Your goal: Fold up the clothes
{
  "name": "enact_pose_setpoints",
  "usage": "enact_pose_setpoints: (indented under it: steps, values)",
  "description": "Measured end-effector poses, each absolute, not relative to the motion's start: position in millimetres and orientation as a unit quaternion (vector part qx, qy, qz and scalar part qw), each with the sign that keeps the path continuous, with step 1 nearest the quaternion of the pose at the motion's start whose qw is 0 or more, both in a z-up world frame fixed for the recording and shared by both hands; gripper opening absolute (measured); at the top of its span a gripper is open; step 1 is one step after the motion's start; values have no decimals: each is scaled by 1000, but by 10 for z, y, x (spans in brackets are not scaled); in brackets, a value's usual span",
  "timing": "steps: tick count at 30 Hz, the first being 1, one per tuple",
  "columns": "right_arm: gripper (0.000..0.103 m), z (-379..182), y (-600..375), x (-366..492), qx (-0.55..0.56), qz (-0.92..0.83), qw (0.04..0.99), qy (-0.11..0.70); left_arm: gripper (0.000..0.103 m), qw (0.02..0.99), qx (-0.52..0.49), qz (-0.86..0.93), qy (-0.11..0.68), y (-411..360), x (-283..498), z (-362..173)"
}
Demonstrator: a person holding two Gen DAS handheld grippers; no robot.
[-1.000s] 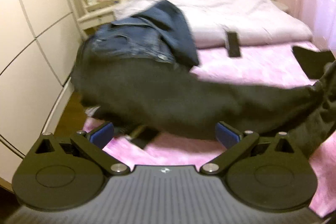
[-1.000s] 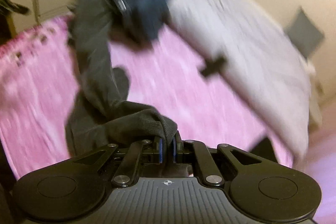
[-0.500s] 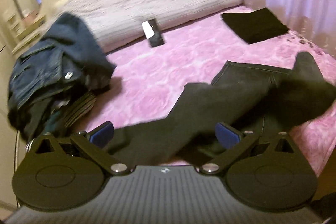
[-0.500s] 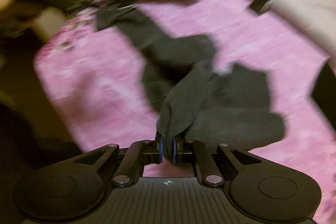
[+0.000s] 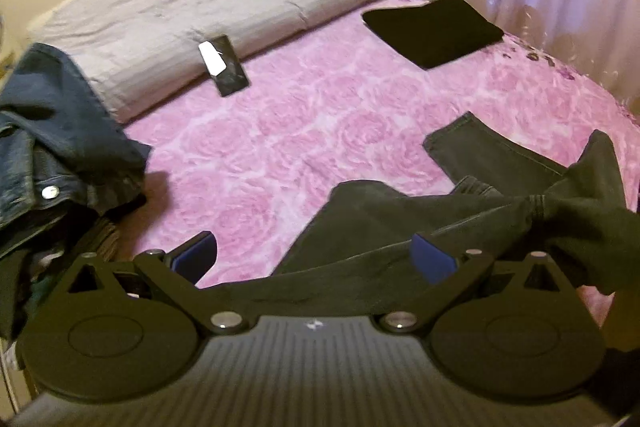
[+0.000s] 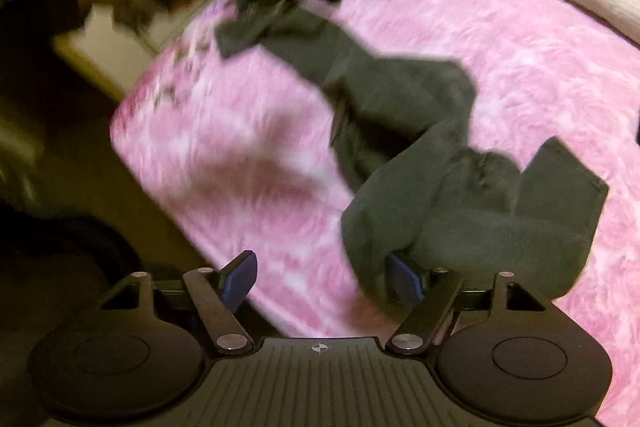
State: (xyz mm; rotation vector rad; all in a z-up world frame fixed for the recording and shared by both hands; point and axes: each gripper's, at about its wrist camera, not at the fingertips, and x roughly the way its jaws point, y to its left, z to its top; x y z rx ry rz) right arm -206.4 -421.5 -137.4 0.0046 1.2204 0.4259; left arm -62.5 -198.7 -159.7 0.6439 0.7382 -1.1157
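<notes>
Both grippers gape wide. The left gripper [image 5: 314, 253] holds nothing; dark trousers [image 5: 404, 227] sprawl on the pink bedspread [image 5: 304, 123] toward three o'clock. The right gripper [image 6: 320, 277] hangs empty, trousers [image 6: 404, 115] draped against its right finger.

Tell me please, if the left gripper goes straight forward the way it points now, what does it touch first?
Most likely the dark trousers, whose leg lies between the open left gripper fingers; beyond is the pink bedspread. Depth is unclear.

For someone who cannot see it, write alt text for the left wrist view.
The open left gripper hovers over dark trousers sprawled on a pink floral bedspread. Beyond lie a folded black garment, a phone and a denim pile.
</notes>
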Motion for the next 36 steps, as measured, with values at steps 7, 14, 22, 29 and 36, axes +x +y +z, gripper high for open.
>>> enact_pose_setpoints:
  steps: [7,14,22,29,36]
  values:
    - [75,-1444,-5202,-1364,45,155,837,522,102,722,330,-514,324,-2622,-747,-1822]
    - [75,-2688,-5630,-302,19,253,762,596,102,714,343,-501,350,-3335,-619,-2173]
    - [12,-3598,-5699,-156,97,303,695,645,102,636,341,-508,470,-3797,-396,-2708]
    - [8,-3019,-6030,-947,93,190,770,602,97,575,383,-524,497,-3986,-607,-3036]
    - [8,-2247,-6211,-2277,123,-40,825,550,30,575,420,-539,450,-3678,-1197,-2985]
